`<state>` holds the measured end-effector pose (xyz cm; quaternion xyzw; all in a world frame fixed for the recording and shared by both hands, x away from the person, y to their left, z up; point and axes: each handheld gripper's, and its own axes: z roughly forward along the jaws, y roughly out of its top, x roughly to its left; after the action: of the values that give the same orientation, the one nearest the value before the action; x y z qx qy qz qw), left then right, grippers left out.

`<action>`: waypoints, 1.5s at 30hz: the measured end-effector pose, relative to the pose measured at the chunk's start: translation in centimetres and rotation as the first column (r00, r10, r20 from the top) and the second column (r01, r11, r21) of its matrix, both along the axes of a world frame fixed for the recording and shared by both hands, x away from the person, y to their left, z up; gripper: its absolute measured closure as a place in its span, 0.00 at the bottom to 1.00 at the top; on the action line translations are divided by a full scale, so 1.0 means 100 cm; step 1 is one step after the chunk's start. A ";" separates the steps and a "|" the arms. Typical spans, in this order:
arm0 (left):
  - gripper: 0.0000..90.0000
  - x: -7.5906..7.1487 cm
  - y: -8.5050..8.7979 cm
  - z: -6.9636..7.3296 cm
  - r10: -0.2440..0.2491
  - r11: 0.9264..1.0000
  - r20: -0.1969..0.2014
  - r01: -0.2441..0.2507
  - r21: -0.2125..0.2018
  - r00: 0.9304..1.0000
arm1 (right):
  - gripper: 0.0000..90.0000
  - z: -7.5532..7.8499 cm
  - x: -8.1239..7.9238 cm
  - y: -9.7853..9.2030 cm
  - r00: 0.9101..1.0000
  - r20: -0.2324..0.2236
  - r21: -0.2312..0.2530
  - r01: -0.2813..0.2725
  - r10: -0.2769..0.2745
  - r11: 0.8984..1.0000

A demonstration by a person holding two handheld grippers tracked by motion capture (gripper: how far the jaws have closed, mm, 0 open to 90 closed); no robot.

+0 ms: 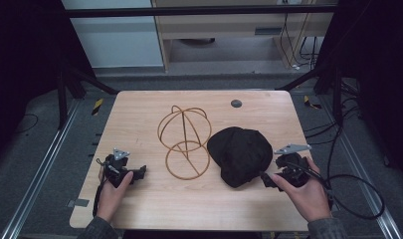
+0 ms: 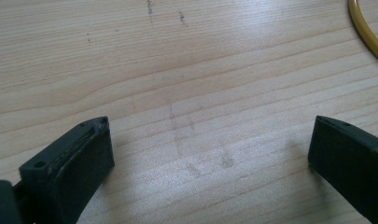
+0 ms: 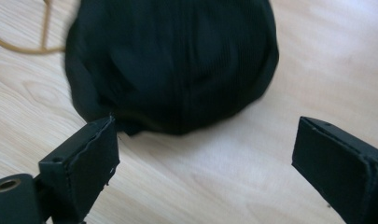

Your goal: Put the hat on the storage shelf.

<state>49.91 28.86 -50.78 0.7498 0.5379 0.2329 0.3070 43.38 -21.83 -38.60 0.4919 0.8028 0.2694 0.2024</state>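
Note:
A black cloth hat (image 1: 240, 155) lies flat on the wooden table (image 1: 139, 199), right of centre. Beside it on its left stands a golden wire hat stand (image 1: 184, 141), a round base ring with a wire dome above. My right gripper (image 1: 269, 180) sits just right of the hat, held by a hand; its jaws are open, and the hat (image 3: 172, 65) lies right ahead of them, its edge close to the left jaw. My left gripper (image 1: 138, 173) rests low at the table's left with jaws open over bare wood (image 2: 200, 93); a piece of the stand's ring (image 2: 366, 32) shows at the upper right.
A small dark round disc (image 1: 236, 103) is set into the table near its far edge. Cables (image 1: 353, 194) trail off the right side of the table from the right gripper. Dark frame legs and floor rails surround the table.

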 end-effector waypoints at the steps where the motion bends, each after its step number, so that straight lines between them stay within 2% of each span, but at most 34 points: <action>1: 0.00 0.000 0.000 0.000 0.000 1.000 0.000 0.000 0.000 1.000 | 0.08 0.006 0.002 0.003 1.000 0.007 -0.007 -0.009 0.009 1.000; 5: 0.00 0.000 0.000 0.000 0.002 1.000 0.000 -0.002 0.000 1.000 | 0.07 0.024 0.013 0.019 0.998 0.025 -0.016 -0.050 0.051 0.999; 10: 0.00 -0.001 0.000 0.000 0.005 1.000 0.000 -0.005 0.000 1.000 | 0.07 0.029 0.029 0.039 0.996 0.021 -0.034 -0.091 0.092 0.995; 13: 0.00 -0.001 -0.001 0.000 0.006 1.000 0.000 -0.006 0.000 1.000 | 0.07 0.027 0.042 0.046 0.996 0.011 -0.012 -0.091 0.091 0.996; 17: 0.00 -0.001 -0.001 0.000 0.006 1.000 0.000 -0.006 -0.001 1.000 | 0.08 0.021 0.057 0.052 0.997 -0.008 -0.014 -0.076 0.076 0.997; 21: 0.00 -0.001 -0.001 0.000 0.006 1.000 0.000 -0.006 0.000 1.000 | 0.09 0.013 0.068 0.049 0.998 -0.026 -0.034 -0.052 0.051 0.998; 28: 0.00 -0.001 -0.001 0.000 0.008 1.000 0.001 -0.008 -0.001 1.000 | 0.10 0.004 0.079 0.044 0.998 -0.061 -0.030 -0.026 0.024 0.999; 31: 0.00 -0.002 -0.002 0.000 0.007 1.000 0.001 -0.007 -0.001 1.000 | 0.17 0.001 0.083 0.045 0.996 -0.081 -0.040 -0.033 0.030 0.999; 40: 0.00 -0.002 -0.002 0.000 0.004 1.000 0.001 -0.004 0.001 1.000 | 0.32 -0.003 0.088 0.042 0.992 -0.114 -0.025 -0.053 0.050 0.998; 45: 0.00 -0.002 -0.003 0.000 0.002 1.000 0.000 -0.002 0.000 1.000 | 0.48 -0.005 0.091 0.039 0.989 -0.133 0.005 -0.071 0.071 0.997</action>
<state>49.69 28.58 -50.79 0.7493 0.5385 0.2334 0.3068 52.46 -17.92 -39.13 0.4799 0.8315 0.2430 0.1387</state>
